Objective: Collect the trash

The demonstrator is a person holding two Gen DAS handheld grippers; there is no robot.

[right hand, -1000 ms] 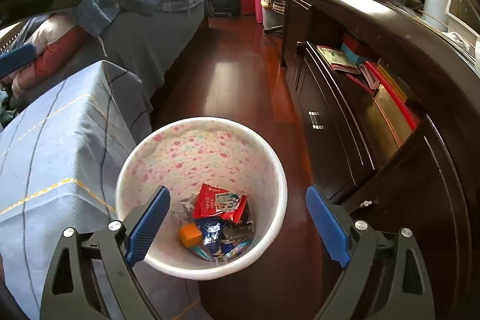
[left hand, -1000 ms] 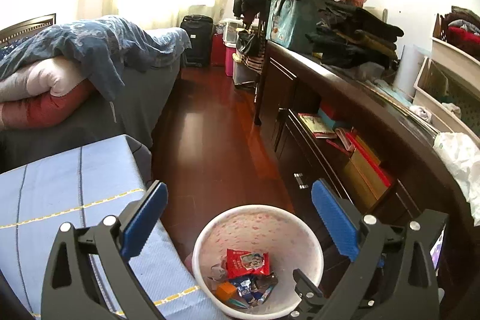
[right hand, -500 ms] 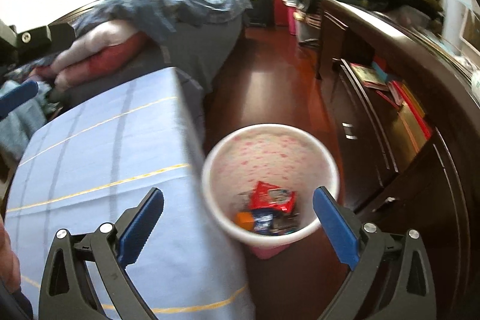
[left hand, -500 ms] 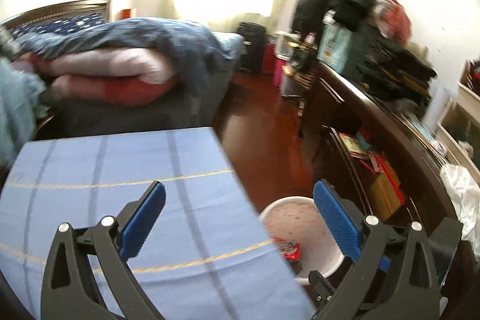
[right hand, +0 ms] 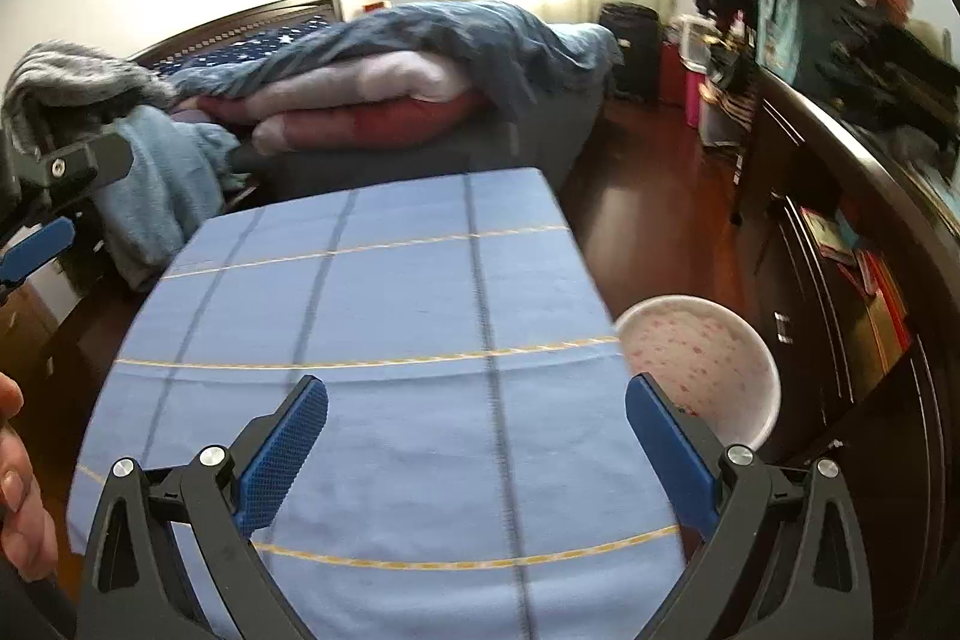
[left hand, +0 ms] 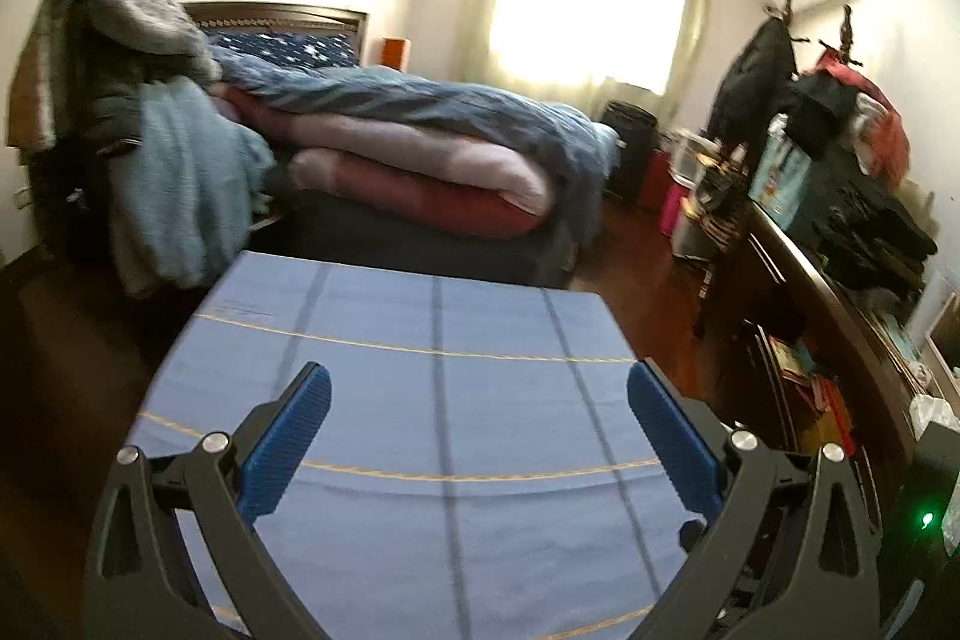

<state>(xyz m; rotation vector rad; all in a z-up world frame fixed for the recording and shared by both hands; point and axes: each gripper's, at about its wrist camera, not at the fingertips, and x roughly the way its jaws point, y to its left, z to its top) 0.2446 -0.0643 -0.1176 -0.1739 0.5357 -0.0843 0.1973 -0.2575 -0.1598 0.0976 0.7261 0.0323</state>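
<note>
A white bin with pink spots (right hand: 702,370) stands on the floor by the right edge of the blue-cloth table (right hand: 390,316); its contents are hidden from this angle. My right gripper (right hand: 477,424) is open and empty above the table. My left gripper (left hand: 480,409) is open and empty above the same table (left hand: 432,370); its blue pad also shows at the left edge of the right wrist view (right hand: 36,247). The bin is out of the left wrist view. No loose trash shows on the cloth.
A bed with piled quilts (left hand: 408,142) lies beyond the table. A dark wooden dresser (right hand: 840,232) with clothes on top runs along the right wall. A strip of red-brown floor (right hand: 648,208) lies between them. A chair draped with towels (left hand: 150,148) stands at the left.
Both grippers swung left from above the bin to above the blue table. The bin slid to the right in the right wrist view and left the left wrist view.
</note>
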